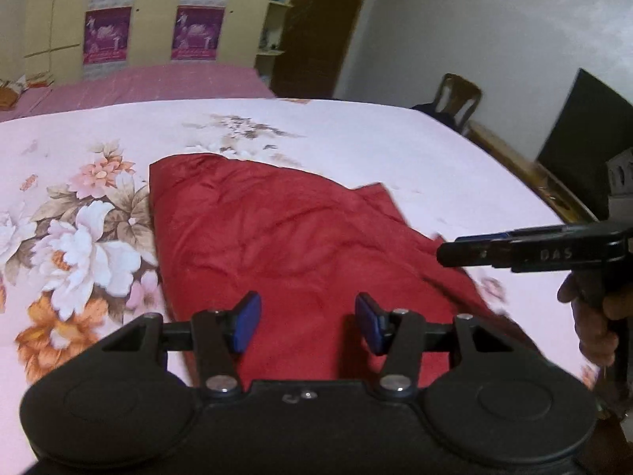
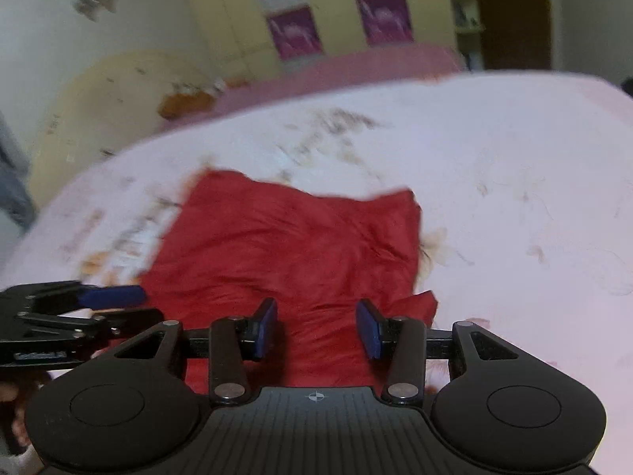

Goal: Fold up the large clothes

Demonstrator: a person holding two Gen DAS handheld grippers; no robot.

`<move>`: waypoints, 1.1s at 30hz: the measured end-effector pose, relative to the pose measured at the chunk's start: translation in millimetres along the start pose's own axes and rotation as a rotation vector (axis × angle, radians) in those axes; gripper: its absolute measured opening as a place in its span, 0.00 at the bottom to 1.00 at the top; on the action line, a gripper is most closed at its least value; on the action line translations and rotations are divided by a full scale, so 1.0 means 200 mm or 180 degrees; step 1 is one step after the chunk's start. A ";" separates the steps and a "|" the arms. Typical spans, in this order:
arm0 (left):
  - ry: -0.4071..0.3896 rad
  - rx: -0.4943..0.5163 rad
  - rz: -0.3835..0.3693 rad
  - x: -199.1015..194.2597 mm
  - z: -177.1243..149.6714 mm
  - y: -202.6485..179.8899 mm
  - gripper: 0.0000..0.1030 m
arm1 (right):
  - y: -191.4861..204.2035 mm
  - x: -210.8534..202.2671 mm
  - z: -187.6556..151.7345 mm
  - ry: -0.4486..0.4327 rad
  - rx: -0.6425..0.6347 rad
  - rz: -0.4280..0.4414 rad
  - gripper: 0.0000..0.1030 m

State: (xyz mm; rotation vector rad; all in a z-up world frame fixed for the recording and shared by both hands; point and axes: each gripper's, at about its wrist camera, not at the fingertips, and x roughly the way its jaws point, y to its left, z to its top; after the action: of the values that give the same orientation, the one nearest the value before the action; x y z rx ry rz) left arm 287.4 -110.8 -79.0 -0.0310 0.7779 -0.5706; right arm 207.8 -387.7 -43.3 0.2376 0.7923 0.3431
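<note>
A red garment (image 1: 277, 233) lies partly folded and wrinkled on a pink floral bedsheet (image 1: 79, 237). My left gripper (image 1: 307, 322) is open and empty, hovering over the garment's near edge. My right gripper (image 2: 316, 328) is open and empty above the garment (image 2: 292, 237) near its near right part. The right gripper also shows in the left wrist view (image 1: 447, 251) at the garment's right edge. The left gripper shows in the right wrist view (image 2: 134, 303) at the garment's left edge.
The bed's wooden edge (image 1: 526, 170) runs along the right. A wooden chair (image 1: 455, 103) and a dark panel (image 1: 581, 138) stand beyond it. A second pink bed (image 1: 150, 83) and yellow wardrobe (image 1: 158, 12) are at the back.
</note>
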 end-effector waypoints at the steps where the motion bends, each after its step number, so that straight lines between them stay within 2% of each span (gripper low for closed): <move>1: 0.0005 -0.0007 -0.0048 -0.04 -0.03 -0.01 0.50 | 0.02 -0.06 -0.03 -0.0001 -0.0031 0.0066 0.44; 6: 0.0070 0.0047 0.0014 -0.08 -0.20 -0.07 0.51 | 0.11 -0.13 -0.23 0.0212 -0.0237 0.0156 0.44; 11: 0.0118 0.0226 0.0183 0.01 -0.31 -0.07 0.50 | 0.10 0.05 -0.37 0.0390 -0.0276 -0.0056 0.44; 13: 0.0150 0.0208 0.0201 0.00 -0.29 -0.07 0.51 | 0.11 0.07 -0.37 0.0418 -0.0262 -0.0101 0.44; 15: 0.0153 0.0177 0.0210 -0.07 -0.27 -0.08 0.46 | 0.11 0.03 -0.34 0.0421 -0.0242 -0.0118 0.44; 19: 0.0028 0.0112 0.0103 -0.25 -0.31 -0.11 0.45 | 0.16 -0.19 -0.34 0.0259 -0.0268 0.0016 0.44; 21: 0.0047 0.0059 0.0090 -0.28 -0.35 -0.11 0.45 | 0.18 -0.24 -0.38 0.0289 -0.0258 0.0096 0.43; 22: 0.0060 0.0050 0.0096 -0.27 -0.37 -0.11 0.45 | 0.19 -0.24 -0.40 0.0327 -0.0280 0.0104 0.43; 24: 0.0103 0.0019 0.0133 -0.23 -0.39 -0.10 0.46 | 0.19 -0.19 -0.45 0.0397 -0.0317 0.0041 0.33; 29: 0.0199 0.0101 0.0195 -0.16 -0.44 -0.07 0.47 | 0.16 -0.03 -0.52 0.0540 -0.0256 -0.0021 0.33; 33: 0.0274 0.0111 0.0178 -0.19 -0.39 -0.06 0.47 | 0.15 -0.05 -0.47 0.0596 -0.0222 0.0034 0.33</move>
State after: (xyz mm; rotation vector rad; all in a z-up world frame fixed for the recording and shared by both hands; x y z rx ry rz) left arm 207.0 -88.5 -107.6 0.0476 0.8497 -0.5348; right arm 125.8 -356.5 -91.3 0.1454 0.9621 0.4064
